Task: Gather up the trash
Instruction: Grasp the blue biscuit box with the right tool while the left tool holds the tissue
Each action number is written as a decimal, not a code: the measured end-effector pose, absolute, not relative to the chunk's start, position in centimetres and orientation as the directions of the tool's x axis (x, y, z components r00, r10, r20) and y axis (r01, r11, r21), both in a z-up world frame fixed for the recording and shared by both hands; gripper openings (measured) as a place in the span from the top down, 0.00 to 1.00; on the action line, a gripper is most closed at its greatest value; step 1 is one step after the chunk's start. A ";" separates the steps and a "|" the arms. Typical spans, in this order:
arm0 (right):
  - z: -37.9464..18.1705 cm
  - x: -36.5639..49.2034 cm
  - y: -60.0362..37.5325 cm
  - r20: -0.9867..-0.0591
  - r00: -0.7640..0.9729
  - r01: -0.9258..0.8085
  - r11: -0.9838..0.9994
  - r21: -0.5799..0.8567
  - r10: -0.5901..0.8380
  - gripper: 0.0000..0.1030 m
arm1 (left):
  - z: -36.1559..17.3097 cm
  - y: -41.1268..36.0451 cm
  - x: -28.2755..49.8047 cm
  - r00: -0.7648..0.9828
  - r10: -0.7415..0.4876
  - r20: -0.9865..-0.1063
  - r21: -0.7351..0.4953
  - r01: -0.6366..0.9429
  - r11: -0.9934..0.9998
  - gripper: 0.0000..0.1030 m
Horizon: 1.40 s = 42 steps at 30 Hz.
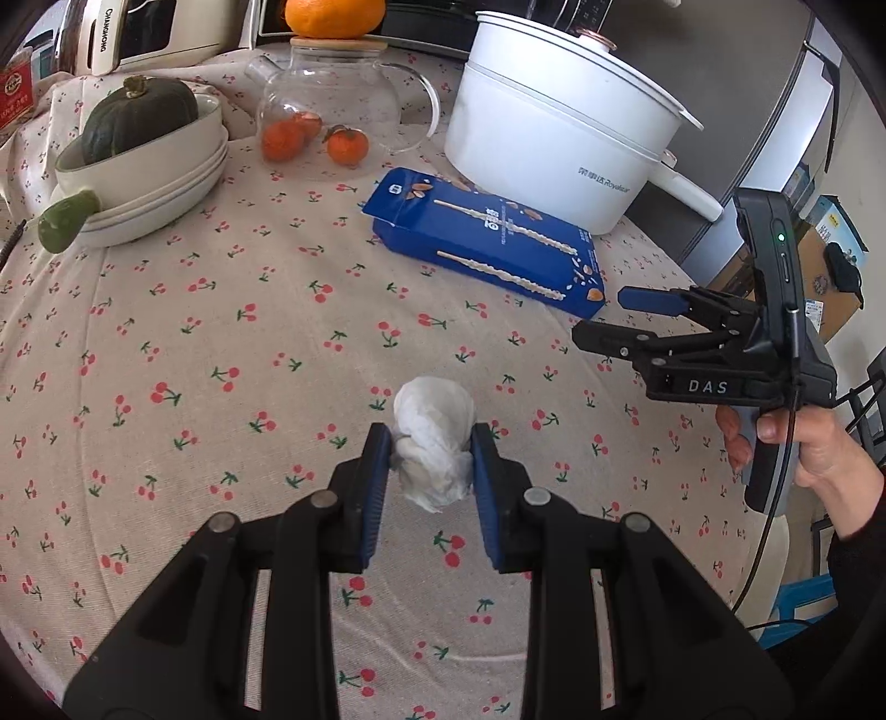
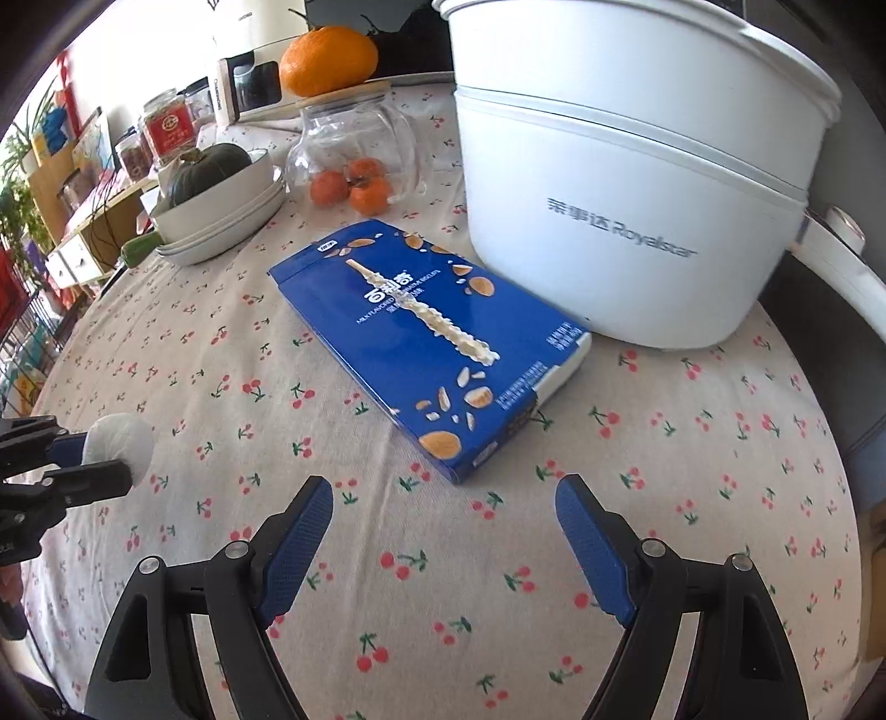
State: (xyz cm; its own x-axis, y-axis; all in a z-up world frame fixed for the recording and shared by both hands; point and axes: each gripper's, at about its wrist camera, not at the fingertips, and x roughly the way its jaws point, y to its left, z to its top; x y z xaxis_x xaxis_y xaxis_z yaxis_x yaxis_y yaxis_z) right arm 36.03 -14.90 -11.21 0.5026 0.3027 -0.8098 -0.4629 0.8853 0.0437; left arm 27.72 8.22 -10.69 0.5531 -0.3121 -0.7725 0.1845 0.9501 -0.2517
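Beige cloth (image 1: 221,332) printed with small red cherries covers the table; its far edge is crowded with kitchen goods. White electric pot (image 1: 559,127) stands at the back right, lettered "Royalstar" beside Chinese characters. Blue biscuit box (image 2: 426,338) lies flat just in front of the pot, reading "MILK FLAVORED" under large Chinese characters. Glass teapot (image 1: 332,105) carries an orange (image 1: 335,16) on its lid, with small tangerines at its base. Stacked bowls (image 1: 149,183) hold a dark green squash (image 1: 138,116). Appliance at back left is marked "CHANGHONG".

Left gripper (image 1: 432,459): narrowed, pads pressing both sides of a crumpled white tissue (image 1: 434,443), above the cloth near the table's middle. Right gripper (image 2: 443,515): jaws wide, nothing between them, near end of the box just ahead; its body reads "DAS". A hand (image 1: 814,448) grips its handle.
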 end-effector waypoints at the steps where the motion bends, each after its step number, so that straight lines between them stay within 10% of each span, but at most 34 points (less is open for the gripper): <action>1: -11.3 36.3 -14.3 -0.810 0.504 -0.470 0.882 0.034 0.300 0.18 | -10.8 8.5 27.6 0.553 -0.311 -0.773 -0.253 0.180 0.950 0.70; 42: -12.6 39.5 -9.3 -0.813 0.488 -0.643 0.761 -0.089 0.318 0.00 | -12.9 11.3 28.9 0.546 -0.278 -0.790 -0.268 0.099 0.958 0.70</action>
State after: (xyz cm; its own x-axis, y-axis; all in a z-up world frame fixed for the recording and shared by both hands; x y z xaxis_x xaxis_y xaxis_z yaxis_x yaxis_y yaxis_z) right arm 39.50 -9.34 -12.61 0.4881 0.3176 -0.8130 -0.6428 0.7609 -0.0887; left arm 28.90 11.25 -12.93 0.5461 -0.2780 -0.7902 0.0994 0.9582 -0.2684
